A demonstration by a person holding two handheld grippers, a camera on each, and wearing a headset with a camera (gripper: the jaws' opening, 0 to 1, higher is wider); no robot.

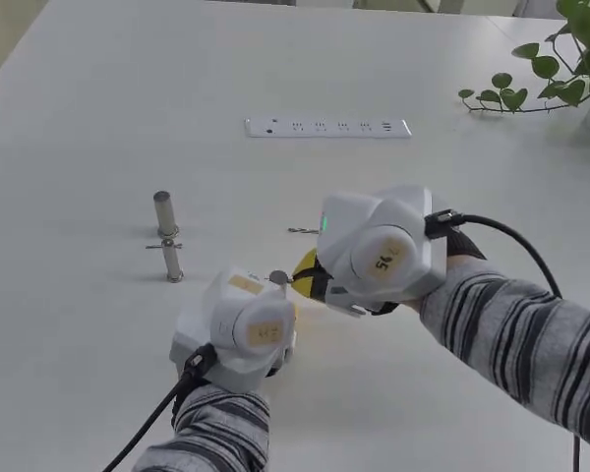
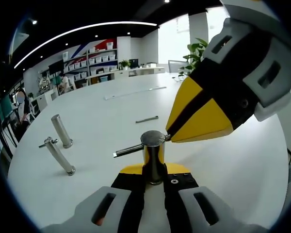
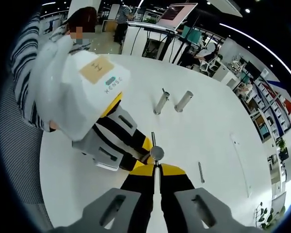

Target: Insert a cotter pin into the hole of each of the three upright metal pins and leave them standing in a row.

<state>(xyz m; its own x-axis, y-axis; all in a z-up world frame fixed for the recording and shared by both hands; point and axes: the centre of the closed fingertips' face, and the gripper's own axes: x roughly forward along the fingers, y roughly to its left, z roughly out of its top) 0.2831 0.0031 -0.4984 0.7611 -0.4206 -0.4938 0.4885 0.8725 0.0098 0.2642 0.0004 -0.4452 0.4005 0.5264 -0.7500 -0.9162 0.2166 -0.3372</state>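
Observation:
My left gripper (image 2: pixel 153 171) is shut on an upright metal pin (image 2: pixel 153 148) near the table's front. A cotter pin (image 2: pixel 128 150) passes through the hole under its head and sticks out on the far side. My right gripper (image 3: pixel 156 168) is shut on that cotter pin's near end, with its yellow tips (image 2: pixel 200 115) right against the pin head (image 3: pixel 157 153). In the head view both grippers meet at this pin (image 1: pixel 278 278). To the left stand a plain pin (image 1: pixel 163 212) and a pin with a cotter pin through it (image 1: pixel 171 259).
One loose cotter pin (image 1: pixel 303 231) lies on the white table just beyond the grippers. A white power strip (image 1: pixel 327 127) lies farther back. Plant leaves (image 1: pixel 556 59) hang over the far right corner.

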